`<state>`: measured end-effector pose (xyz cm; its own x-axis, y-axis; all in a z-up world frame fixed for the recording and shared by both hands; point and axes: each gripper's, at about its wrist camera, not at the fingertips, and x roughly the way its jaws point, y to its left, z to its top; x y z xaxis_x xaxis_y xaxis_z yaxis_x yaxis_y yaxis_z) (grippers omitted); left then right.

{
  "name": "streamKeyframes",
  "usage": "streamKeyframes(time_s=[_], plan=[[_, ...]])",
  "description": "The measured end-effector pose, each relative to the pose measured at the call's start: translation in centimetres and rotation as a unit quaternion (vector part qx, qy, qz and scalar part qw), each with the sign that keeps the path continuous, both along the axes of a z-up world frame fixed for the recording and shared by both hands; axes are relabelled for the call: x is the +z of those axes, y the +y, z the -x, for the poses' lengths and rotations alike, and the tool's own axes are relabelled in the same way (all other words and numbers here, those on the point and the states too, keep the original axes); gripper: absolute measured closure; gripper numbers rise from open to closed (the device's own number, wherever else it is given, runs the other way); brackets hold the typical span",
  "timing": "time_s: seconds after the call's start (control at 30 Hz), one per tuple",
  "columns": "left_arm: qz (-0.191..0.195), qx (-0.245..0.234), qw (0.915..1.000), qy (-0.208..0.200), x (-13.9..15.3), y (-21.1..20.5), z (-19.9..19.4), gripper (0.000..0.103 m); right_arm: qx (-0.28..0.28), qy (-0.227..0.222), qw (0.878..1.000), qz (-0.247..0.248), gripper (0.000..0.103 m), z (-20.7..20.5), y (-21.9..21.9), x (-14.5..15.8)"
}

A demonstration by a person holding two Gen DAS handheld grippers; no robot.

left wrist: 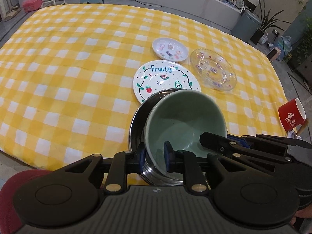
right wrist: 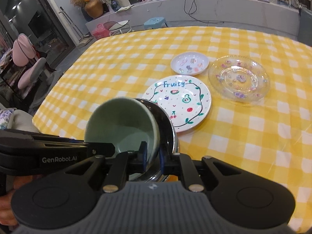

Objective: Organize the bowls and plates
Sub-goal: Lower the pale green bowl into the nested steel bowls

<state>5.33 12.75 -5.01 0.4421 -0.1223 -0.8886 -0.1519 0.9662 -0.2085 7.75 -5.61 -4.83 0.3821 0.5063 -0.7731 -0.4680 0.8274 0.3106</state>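
plates: 3 | bowls: 2 | red mug: 1

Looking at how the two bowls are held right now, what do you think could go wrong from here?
1. The green bowl sits tilted in the steel bowl; it might slip or clatter.
2. The stack hangs partly over the Fruity plate, so lowering could knock it.
3. Each gripper pinches only a rim edge, which may twist loose.
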Motion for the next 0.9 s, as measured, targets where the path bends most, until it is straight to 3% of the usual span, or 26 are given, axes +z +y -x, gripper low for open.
streamKeyframes(time_s=[0.1,0.33,0.53,0.63,0.7,0.73,0.8,0.9], plan=[[-0.002,-0.002,1.0,0.0,0.0,0.0,-0.1,0.081,-0.001,0.002,1.0,-0.001,0.092,-0.1,0.0,-0.1],[-0.071,-0.036,0.9964,-0.031,0.4,-2.0,0.3,0.074,0.0,-0.015,1.0,0.015,0.092,0.3,0.5,-0.2],[-0.164,-0.067,0.9827,-0.054,0.5,-4.3,0.9,0.072,-0.018,-0.012,1.0,0.011,0.092,0.4,0.3,-0.2],[-0.2,-0.066,0.9736,-0.089,0.9,-4.8,1.5,0.07,-0.02,-0.008,1.0,0.008,0.092,0.4,0.2,-0.1],[-0.227,-0.06,0.9643,-0.121,1.6,-5.1,2.0,0.046,-0.022,-0.013,1.0,0.004,0.095,0.5,0.1,0.0],[-0.235,-0.056,0.9606,-0.138,1.9,-5.1,2.2,0.042,-0.024,-0.016,1.0,0.006,0.097,0.6,0.1,0.0],[-0.231,-0.052,0.9592,-0.154,2.4,-4.8,2.4,0.041,-0.025,-0.018,1.0,0.004,0.097,0.6,0.0,0.1],[-0.194,-0.041,0.9684,-0.151,2.5,-3.7,1.9,0.041,-0.022,-0.022,0.999,0.007,0.095,0.6,0.1,0.0]])
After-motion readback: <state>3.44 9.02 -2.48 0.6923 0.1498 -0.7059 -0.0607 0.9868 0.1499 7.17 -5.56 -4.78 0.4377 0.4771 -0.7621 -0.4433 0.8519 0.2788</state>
